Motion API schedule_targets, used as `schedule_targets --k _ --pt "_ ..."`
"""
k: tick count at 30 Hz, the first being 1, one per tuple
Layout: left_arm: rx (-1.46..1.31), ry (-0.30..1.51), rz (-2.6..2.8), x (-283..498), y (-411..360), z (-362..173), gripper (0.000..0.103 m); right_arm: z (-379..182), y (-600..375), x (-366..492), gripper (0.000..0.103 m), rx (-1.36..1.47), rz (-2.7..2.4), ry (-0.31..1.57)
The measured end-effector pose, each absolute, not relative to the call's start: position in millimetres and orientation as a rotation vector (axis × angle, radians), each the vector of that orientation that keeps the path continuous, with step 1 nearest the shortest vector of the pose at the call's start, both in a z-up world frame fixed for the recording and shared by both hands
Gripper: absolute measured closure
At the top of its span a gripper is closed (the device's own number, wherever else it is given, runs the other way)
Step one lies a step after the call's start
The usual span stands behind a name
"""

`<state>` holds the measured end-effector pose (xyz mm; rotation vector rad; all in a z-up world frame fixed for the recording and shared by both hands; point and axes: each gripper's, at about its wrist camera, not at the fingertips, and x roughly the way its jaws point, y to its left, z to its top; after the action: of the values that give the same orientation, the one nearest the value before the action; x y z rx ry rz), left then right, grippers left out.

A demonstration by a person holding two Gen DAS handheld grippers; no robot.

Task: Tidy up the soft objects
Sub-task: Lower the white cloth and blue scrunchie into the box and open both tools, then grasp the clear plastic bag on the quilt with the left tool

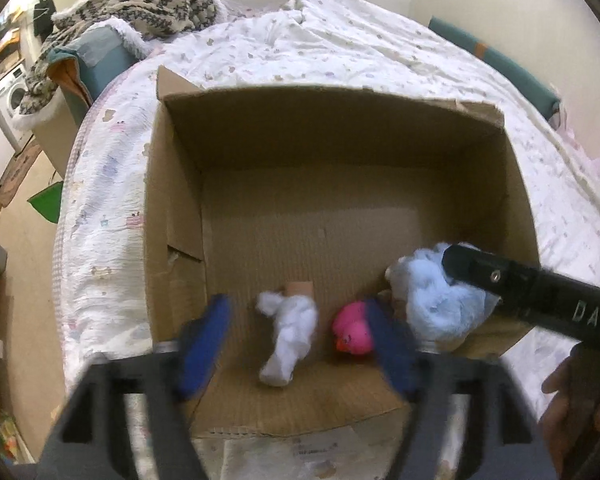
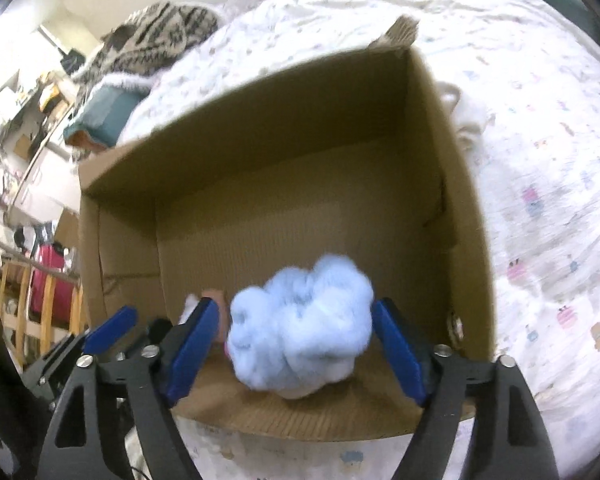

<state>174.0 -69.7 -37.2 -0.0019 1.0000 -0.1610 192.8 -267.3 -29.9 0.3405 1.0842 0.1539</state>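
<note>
Both the left tongs (image 1: 300, 344) and right tongs (image 2: 292, 352) are released. The blue plush (image 2: 300, 332), at six o'clock in the cardboard box (image 2: 464, 184), could be snagged if withdrawal is careless.

The cardboard box (image 1: 340, 128) stands open-topped on the bed (image 1: 340, 40), so the way in from above is free. Inside the box, the far half of the floor is bare. Along the box's near wall three things crowd the floor: a white plush (image 1: 288, 340), a pink duck (image 1: 354, 334) just beside it, and a blue fluffy ball (image 1: 440, 300) in the near right corner. The right gripper (image 2: 294, 344) straddles the ball, jaws wide and clear of it. The left gripper (image 1: 296, 344) hangs over the white plush, jaws apart.
</note>
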Motion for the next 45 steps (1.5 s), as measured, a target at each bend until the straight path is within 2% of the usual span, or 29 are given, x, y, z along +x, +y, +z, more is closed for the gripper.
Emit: schedule_targets --k 14,27,34,42,45 --pt "-0.004 0.944 -0.118 162.9 -64.3 -22.4 0.029 -9.2 -278.2 191.2 0.013 0.303 0.068 1.005" --pt "-0.045 0.931 -0.113 135.0 -48.5 -4.6 0.029 -2.8 -281.7 155.8 0.013 0.295 0.062 1.01" --pt "-0.096 0.958 -0.087 111.5 -34.8 -8.4 0.029 -7.7 -285.0 123.9 0.013 0.341 0.068 0.996" --pt "-0.131 0.985 -0.011 88.8 -17.2 -22.4 0.029 -18.3 -294.5 84.2 0.013 0.35 0.049 0.869" --pt "-0.155 0.96 0.041 81.5 -6.9 -29.0 0.029 -31.4 -303.6 80.3 0.013 0.381 0.013 0.906"
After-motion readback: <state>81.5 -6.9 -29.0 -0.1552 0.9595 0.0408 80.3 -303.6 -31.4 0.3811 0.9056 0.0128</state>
